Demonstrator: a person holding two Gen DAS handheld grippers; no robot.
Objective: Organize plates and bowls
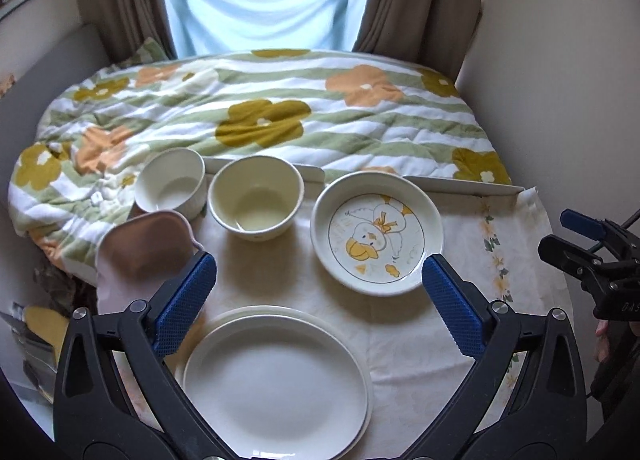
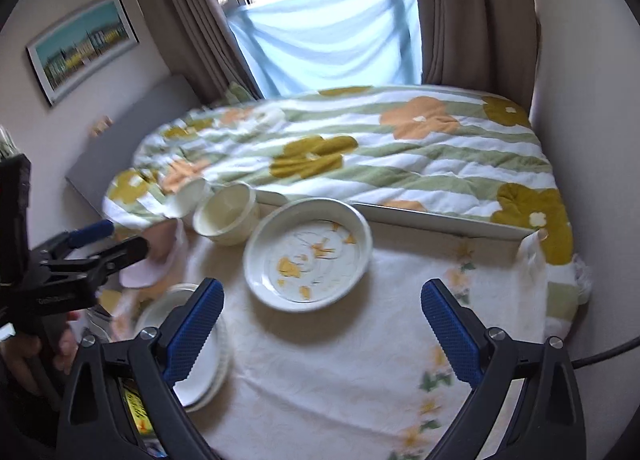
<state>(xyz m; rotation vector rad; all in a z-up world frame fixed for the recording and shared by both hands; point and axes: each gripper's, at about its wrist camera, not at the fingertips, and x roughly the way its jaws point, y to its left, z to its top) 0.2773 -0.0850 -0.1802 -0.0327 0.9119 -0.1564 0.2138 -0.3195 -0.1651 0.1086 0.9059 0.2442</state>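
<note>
Both grippers, the left gripper (image 1: 319,266) and the right gripper (image 2: 322,296), hang spread wide and empty above the table (image 1: 400,340). Two white plates (image 1: 276,380) sit stacked nearest, apparently sorted by kind; the duck plate (image 1: 378,234) and two bowls (image 1: 256,197) stand separately behind.

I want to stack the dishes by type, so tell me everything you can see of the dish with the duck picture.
The duck dish is a round, deep plate, glossy cream, ceramic by the look. A yellow-and-white cartoon duck sits inside a thin ring on its flat bottom. It is empty and upright on the floral tablecloth, right of the plain bowl, beyond the stacked white plates. Nothing touches it.
</note>
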